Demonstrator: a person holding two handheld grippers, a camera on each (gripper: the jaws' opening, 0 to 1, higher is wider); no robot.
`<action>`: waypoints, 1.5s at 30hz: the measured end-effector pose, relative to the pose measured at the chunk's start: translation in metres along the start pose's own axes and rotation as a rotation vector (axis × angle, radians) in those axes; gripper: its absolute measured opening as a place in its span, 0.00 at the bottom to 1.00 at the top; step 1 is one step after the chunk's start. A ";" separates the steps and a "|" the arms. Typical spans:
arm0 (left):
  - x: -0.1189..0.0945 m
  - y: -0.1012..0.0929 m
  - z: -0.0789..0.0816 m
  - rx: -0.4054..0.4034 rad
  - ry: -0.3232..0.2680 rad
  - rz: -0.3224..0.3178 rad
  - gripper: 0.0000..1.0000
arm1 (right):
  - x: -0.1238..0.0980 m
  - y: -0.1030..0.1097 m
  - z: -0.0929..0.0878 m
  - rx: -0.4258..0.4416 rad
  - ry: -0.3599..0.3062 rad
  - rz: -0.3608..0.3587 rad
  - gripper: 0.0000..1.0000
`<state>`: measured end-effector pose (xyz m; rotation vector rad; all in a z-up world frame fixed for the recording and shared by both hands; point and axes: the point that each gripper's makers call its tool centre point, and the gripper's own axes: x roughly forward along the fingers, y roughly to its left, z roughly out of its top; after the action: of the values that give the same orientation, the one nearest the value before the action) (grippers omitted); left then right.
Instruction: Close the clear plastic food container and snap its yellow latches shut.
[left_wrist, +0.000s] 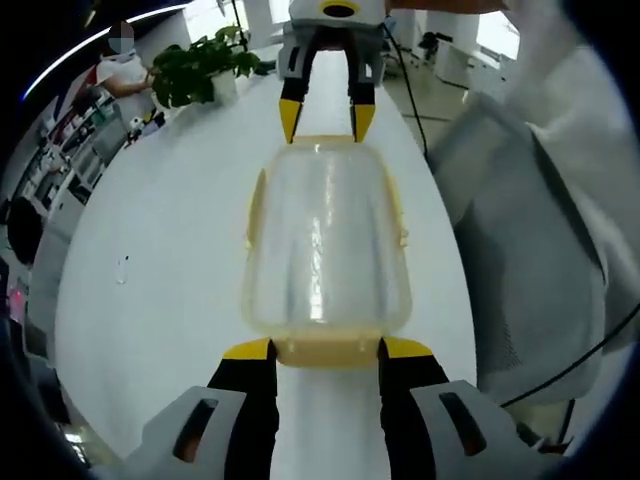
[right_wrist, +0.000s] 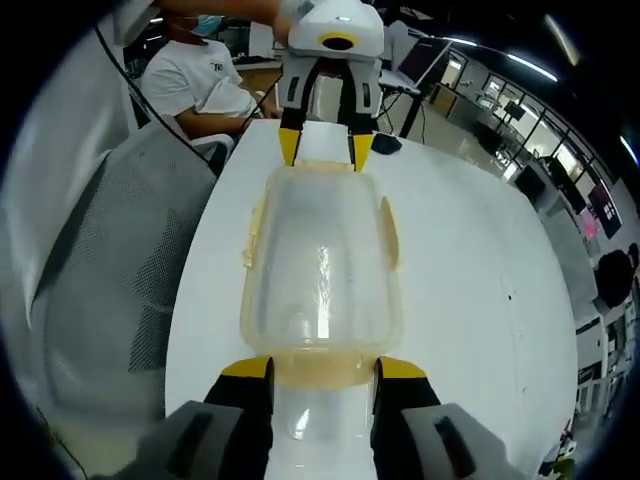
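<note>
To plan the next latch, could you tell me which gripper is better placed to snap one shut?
Neither clearly: the left gripper and right gripper each straddle an end latch of the container.

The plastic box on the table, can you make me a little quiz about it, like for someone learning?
1. True or false: the clear box stands on a white table.
2. What colour are the latches on the box? A) blue B) yellow C) red
3. Fill in: the left tool and the right tool sit at ______ ends of the box.

Key
1. True.
2. B. The latch at each end is yellow, and so are the tool tips beside it.
3. Opposite. Each tool has its two tips either side of an end latch, and each one faces the other across the box.
</note>
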<state>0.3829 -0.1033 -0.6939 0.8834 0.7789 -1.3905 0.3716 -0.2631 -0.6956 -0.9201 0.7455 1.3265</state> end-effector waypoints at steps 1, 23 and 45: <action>0.003 0.001 0.005 -0.002 -0.004 -0.001 0.37 | -0.002 0.000 -0.005 -0.001 0.004 -0.003 0.36; 0.052 0.008 0.052 0.004 0.020 -0.016 0.37 | -0.014 -0.003 -0.073 0.021 0.042 0.004 0.36; 0.084 0.017 0.067 0.014 0.037 -0.046 0.37 | -0.008 -0.007 -0.108 0.041 0.078 0.009 0.36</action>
<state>0.4006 -0.2027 -0.7342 0.9095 0.8230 -1.4254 0.3834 -0.3619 -0.7382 -0.9412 0.8354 1.2845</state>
